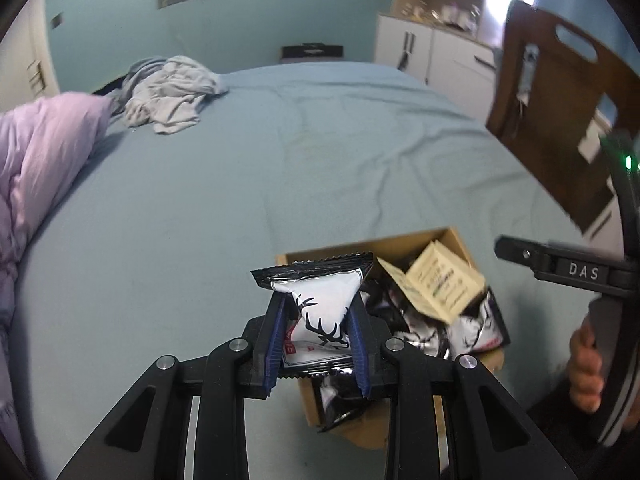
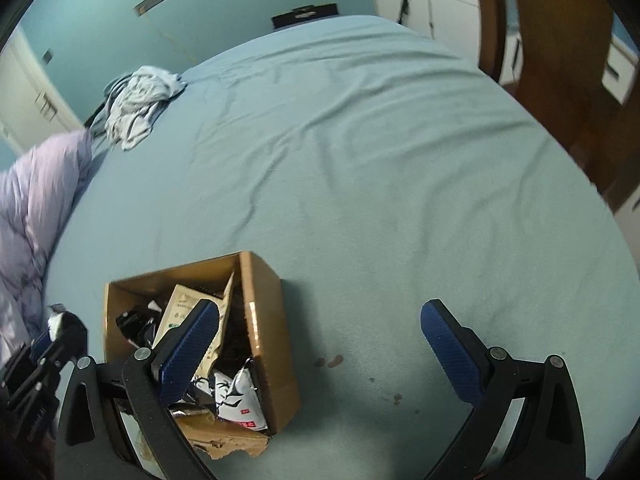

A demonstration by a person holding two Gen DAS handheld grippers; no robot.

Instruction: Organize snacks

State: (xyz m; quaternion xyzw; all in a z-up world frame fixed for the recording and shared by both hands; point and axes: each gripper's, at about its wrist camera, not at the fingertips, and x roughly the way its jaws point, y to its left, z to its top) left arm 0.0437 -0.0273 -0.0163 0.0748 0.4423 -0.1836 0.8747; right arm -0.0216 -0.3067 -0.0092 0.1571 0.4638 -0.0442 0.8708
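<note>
**Packet lifted, box just beyond it**

While the left tongs pinch a black-and-white snack packet between their blue pads, the one relation that counts is where that packet hangs from the cardboard box. In the left wrist view the packet stands up between the pads, its crimped top edge running across the tongs and its long axis pointing away from them. The box sits on the bed just behind and to the right of the packet, open side up, so the packet is at the box's near left corner and not clearly over the opening.

Inside the box lie more black-and-white packets and, toward its far side, a beige packet tilted on top of them.

Right of the box, the right tongs stand wide with nothing between them; their left pad overlaps the box in the right wrist view, the other is over bare sheet. They look the nearer to the box's contents.

Well beyond the box, at the bed's far left, are a heap of grey clothes and a lilac duvet.
</note>
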